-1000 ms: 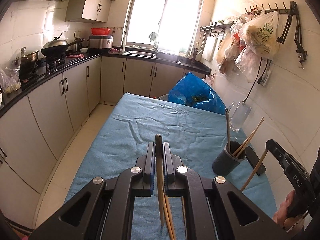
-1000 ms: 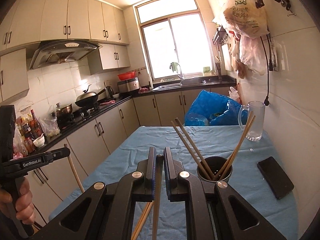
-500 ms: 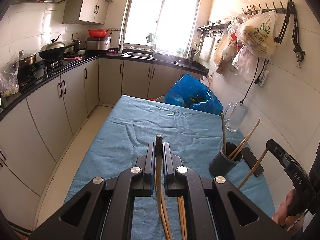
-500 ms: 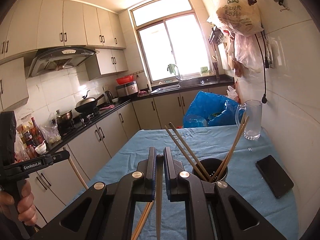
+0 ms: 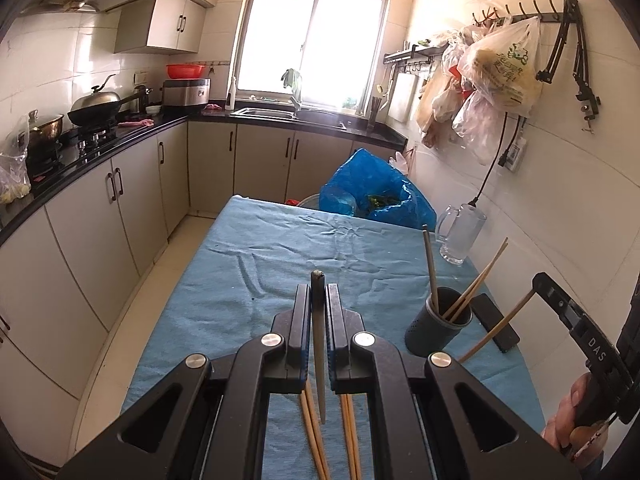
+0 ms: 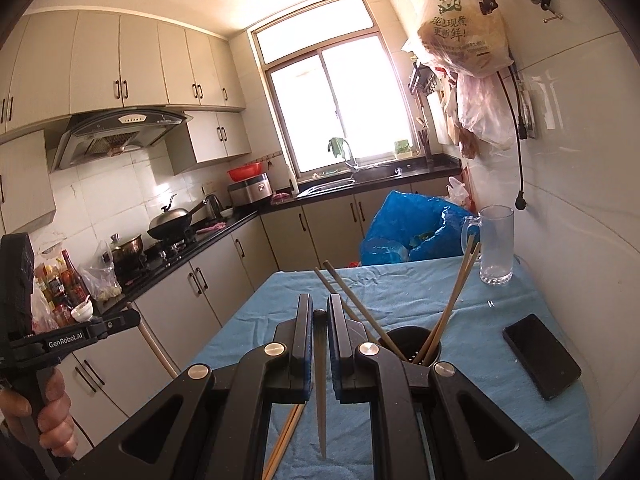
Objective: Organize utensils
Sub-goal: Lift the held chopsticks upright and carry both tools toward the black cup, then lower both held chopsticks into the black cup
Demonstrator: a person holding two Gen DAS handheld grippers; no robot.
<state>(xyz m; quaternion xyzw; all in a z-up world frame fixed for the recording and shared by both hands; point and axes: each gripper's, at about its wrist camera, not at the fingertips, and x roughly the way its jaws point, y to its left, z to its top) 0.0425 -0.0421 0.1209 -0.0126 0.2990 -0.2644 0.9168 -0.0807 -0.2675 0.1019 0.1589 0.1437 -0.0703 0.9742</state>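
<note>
Two grippers, each clamped on a single chopstick. Left gripper [image 5: 319, 300]: jaws pressed together on a dark-tipped chopstick [image 5: 319, 356] that stands between them, tip just above the fingertips, lower end hanging over the blue cloth of the desk [image 5: 256, 280]; grip and pose unchanged from a second ago. Loose chopsticks [image 5: 314, 436] lie on the cloth beneath this gripper, more of their length showing than before. Right gripper [image 6: 319, 314]: jaws likewise closed on its own chopstick [image 6: 320, 380], held near upright; grip unchanged. More chopsticks [image 6: 286, 438] lie on the cloth below it. Dark utensil cup [image 6: 412, 350]: stands on the desk just beyond the right gripper, holding several chopsticks that lean out to both sides; it now sits lower and closer behind the right-hand finger than a second ago, a slight shift of view. In the left wrist view the same cup [image 5: 438, 330] stands to the right, near a black phone [image 5: 496, 322]. Glass mug [image 6: 496, 246]: far right corner of the desk, by the wall. Blue plastic bag [image 5: 376, 196]: beyond the far desk edge.
</note>
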